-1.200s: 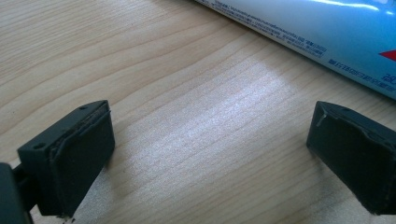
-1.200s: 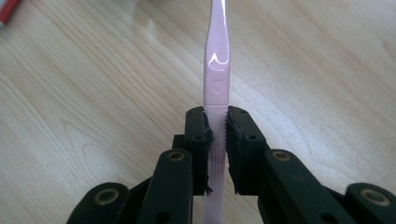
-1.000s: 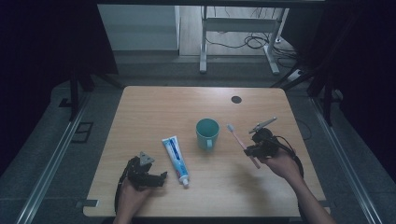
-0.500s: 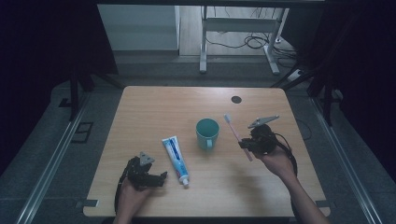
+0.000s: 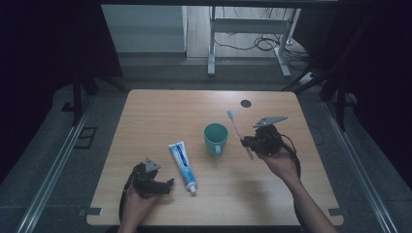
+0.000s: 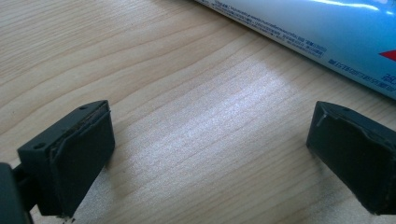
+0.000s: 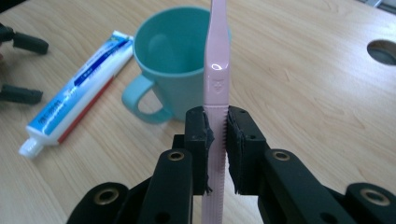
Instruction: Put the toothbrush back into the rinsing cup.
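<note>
My right gripper (image 5: 248, 141) (image 7: 217, 135) is shut on a pink toothbrush (image 5: 237, 131) (image 7: 217, 88), gripped by its handle and held above the table just right of a teal mug (image 5: 215, 138) (image 7: 180, 70). The brush head points toward the far side, up over the mug's rim. A blue and white toothpaste tube (image 5: 183, 160) (image 7: 77, 88) lies flat left of the mug, cap toward the near edge. My left gripper (image 5: 165, 185) (image 6: 210, 158) rests open on the wood close to the tube (image 6: 322, 32), nothing between its pads.
The wooden table (image 5: 160, 111) has a round dark hole (image 5: 246, 103) (image 7: 383, 51) at its far right. Beyond the far edge stand metal desk legs (image 5: 211, 43) and cables on the floor. Bare wood lies along the far half and the near middle.
My right gripper has carried the toothbrush up and leftward toward the mug, and the brush now points more upright. The left gripper, tube and mug have stayed put.
</note>
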Motion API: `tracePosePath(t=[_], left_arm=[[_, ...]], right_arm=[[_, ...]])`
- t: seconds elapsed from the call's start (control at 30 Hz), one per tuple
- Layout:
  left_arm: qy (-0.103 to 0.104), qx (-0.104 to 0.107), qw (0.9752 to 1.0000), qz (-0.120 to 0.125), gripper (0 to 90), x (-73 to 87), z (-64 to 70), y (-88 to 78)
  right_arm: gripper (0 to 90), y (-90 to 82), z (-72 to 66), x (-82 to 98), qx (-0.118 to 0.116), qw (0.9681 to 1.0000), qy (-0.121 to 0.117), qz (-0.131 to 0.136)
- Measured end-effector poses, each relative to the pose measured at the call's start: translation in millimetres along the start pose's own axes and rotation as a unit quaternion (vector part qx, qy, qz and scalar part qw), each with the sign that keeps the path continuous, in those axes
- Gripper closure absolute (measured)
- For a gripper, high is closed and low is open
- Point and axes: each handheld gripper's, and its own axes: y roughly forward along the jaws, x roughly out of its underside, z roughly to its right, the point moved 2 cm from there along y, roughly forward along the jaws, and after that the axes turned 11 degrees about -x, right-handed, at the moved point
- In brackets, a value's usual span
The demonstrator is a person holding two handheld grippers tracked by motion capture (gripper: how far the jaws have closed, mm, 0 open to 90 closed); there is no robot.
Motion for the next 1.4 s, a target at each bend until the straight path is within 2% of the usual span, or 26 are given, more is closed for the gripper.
tracePosePath(t=[0.7,1.4], left_arm=[[0.001,0.0,1.0,0.0,1.1,0.0,-0.2,0.0],[0.001,0.001,1.0,-0.001,1.1,0.0,0.2,-0.1]], right_arm=[[78.7,17.0,-2.9,-33.4,0.005,0.998,-0.015,0.061],[78.8,39.1,-9.4,-63.4,-0.002,0.9956,-0.019,0.091]])
